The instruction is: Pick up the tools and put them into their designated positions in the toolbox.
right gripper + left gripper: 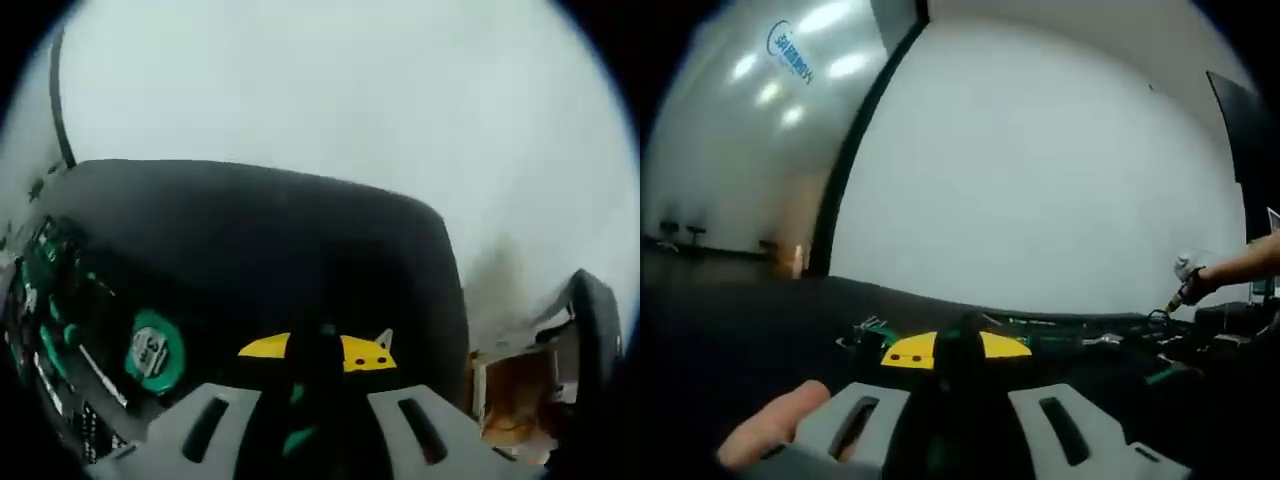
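In the left gripper view my left gripper (956, 350) hovers low over the black table (760, 330), its yellow-tipped jaws drawn together with nothing visible between them. Beyond its tips several green and silver tools (872, 331) lie scattered in a row. A thumb (772, 432) rests on the grey jaw base. In the right gripper view my right gripper (318, 352) is shut too, above the black table (300, 240). At its left is the open toolbox (40, 300) with green tools, and a round green tape measure (153, 352) lies beside it.
At the far right of the left gripper view a person's hand (1200, 283) holds a small tool over more tools (1170, 375). The table's right edge (455, 300) drops off in the right gripper view, with a brown box (510, 400) below it. White walls stand behind.
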The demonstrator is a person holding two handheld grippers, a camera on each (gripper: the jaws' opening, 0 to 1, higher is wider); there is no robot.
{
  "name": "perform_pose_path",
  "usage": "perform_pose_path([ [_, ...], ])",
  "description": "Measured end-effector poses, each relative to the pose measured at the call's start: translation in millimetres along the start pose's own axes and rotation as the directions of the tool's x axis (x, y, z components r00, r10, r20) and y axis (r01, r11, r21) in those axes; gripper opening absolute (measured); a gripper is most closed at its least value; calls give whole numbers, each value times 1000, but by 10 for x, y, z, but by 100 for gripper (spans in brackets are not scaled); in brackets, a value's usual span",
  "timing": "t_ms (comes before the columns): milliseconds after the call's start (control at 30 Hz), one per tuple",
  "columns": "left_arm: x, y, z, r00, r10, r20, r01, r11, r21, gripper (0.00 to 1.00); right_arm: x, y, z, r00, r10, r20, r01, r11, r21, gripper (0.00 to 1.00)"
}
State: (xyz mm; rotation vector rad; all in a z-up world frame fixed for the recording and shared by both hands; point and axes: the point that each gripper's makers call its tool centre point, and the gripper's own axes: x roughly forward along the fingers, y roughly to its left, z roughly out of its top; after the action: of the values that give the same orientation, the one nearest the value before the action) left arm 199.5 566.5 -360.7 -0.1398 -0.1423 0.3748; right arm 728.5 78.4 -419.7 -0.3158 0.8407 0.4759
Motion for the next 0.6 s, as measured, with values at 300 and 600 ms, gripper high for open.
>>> perform_pose_path([
  [300, 3, 9, -29, 1000, 1, -16, -1, 1000, 17, 15, -218, 82, 70, 998, 51, 38, -56, 987, 154, 8],
  [600, 0, -21, -9, 1000, -6, -11, 6, 1000, 1, 15, -1345, 128, 489, 975, 38, 220, -55, 996, 70, 7],
])
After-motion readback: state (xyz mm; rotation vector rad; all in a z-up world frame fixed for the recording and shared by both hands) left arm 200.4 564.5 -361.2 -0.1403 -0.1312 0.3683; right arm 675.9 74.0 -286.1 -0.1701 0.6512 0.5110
